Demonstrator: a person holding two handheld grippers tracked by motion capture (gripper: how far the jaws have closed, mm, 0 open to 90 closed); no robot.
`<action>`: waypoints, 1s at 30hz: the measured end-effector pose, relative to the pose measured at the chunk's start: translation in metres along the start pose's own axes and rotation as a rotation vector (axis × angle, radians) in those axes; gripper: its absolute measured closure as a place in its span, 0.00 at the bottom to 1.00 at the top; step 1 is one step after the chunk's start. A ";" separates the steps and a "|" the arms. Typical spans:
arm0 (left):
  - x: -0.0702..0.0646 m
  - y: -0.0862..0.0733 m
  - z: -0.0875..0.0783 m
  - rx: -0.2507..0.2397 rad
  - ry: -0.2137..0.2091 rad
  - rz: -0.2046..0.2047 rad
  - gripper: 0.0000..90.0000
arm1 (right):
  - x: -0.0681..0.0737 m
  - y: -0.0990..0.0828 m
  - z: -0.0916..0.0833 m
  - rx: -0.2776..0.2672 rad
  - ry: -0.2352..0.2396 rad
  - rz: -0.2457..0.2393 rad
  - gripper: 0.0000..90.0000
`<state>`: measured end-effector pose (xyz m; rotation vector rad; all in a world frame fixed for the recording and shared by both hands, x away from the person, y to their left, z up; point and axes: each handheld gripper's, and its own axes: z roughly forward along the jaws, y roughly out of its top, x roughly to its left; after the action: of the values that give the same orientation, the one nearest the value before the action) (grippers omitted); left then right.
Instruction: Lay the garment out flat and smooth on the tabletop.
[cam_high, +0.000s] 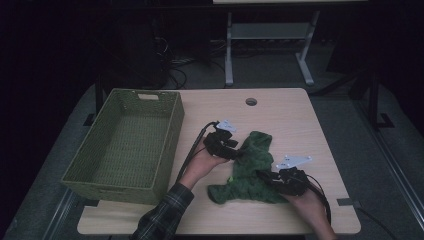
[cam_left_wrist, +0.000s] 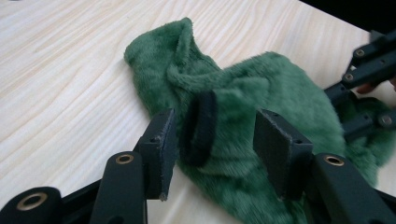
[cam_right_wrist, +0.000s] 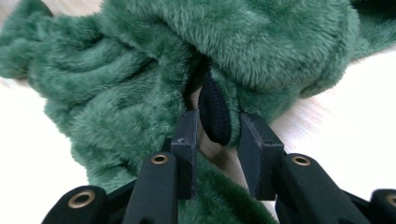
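A green woven rectangular basket (cam_high: 125, 145) stands on the left part of my light wooden bench (cam_high: 290, 107), well apart from the work, with nothing between it and my hands. The crumpled dark green plush garment (cam_high: 250, 170) lies on the bench toward the near right, between my two hands.

My left hand-held gripper (cam_high: 235, 150) sits at the garment's left edge. Its jaws stand about half open, with a fold of plush and a black ribbed cuff (cam_left_wrist: 198, 128) between them; the left pad is close beside the cuff and the right pad stands off the cloth, so it grips nothing.

My right hand-held gripper (cam_high: 267, 177) lies at the garment's near right edge. Its jaws are narrowly parted around a second black ribbed cuff (cam_right_wrist: 217, 116); the right pad lies against the plush there, but I cannot tell whether the pads press on it.

The high view shows the basket and both hands. The left gripper view shows bare bench beyond the garment and my right hand-held gripper at its far edge. The right gripper view shows the cuff close up
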<state>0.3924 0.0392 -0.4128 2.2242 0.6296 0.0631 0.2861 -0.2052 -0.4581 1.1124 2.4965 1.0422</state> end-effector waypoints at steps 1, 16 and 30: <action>0.002 0.002 0.007 0.008 -0.004 0.002 0.53 | 0.000 0.001 0.002 0.007 -0.010 -0.004 0.77; 0.002 0.003 0.013 0.044 -0.050 0.011 0.94 | -0.004 0.000 0.000 0.004 -0.047 -0.001 0.90; 0.005 -0.016 -0.041 -0.020 0.025 -0.046 0.96 | -0.021 0.009 -0.034 -0.098 -0.099 -0.010 0.93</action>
<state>0.3797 0.0787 -0.3979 2.1921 0.6904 0.0732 0.2907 -0.2339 -0.4292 1.0948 2.3450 1.0676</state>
